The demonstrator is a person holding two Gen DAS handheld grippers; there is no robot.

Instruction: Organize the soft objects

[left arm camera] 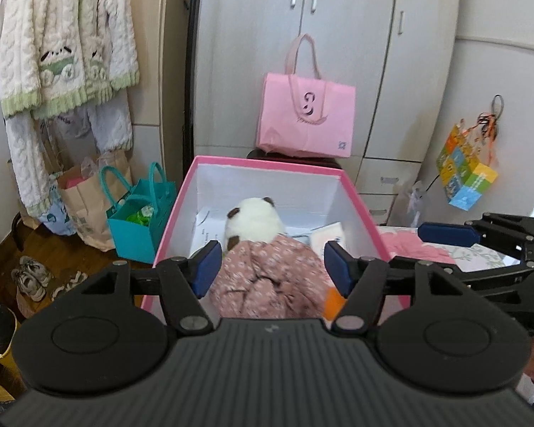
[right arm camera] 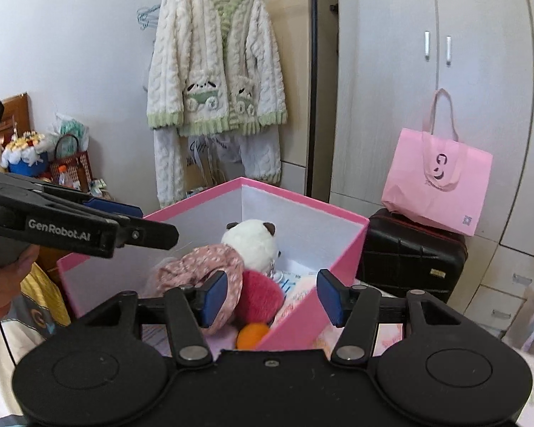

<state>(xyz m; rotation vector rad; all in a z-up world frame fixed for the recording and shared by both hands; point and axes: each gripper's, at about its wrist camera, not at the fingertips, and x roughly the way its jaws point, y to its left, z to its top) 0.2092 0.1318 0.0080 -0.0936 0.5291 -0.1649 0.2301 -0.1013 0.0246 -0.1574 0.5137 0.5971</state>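
A pink box (left arm camera: 183,192) with white inner walls stands open on the bed; it also shows in the right wrist view (right arm camera: 302,315). Inside lie a white plush panda (left arm camera: 254,219) (right arm camera: 252,240), a pink floral cloth (left arm camera: 270,277) (right arm camera: 210,259), a red fuzzy item (right arm camera: 260,297), an orange ball (right arm camera: 252,334) and some papers. My left gripper (left arm camera: 268,267) is open and empty just above the floral cloth. My right gripper (right arm camera: 272,297) is open and empty above the box's near corner. The right gripper also shows at the right edge of the left wrist view (left arm camera: 448,235).
A pink tote bag (left arm camera: 306,117) (right arm camera: 438,185) rests on a black case (right arm camera: 413,256) before the wardrobe. A cream knit cardigan (right arm camera: 215,60) hangs on the wall. A teal bag (left arm camera: 139,219), paper bags and shoes (left arm camera: 32,275) sit on the floor at left.
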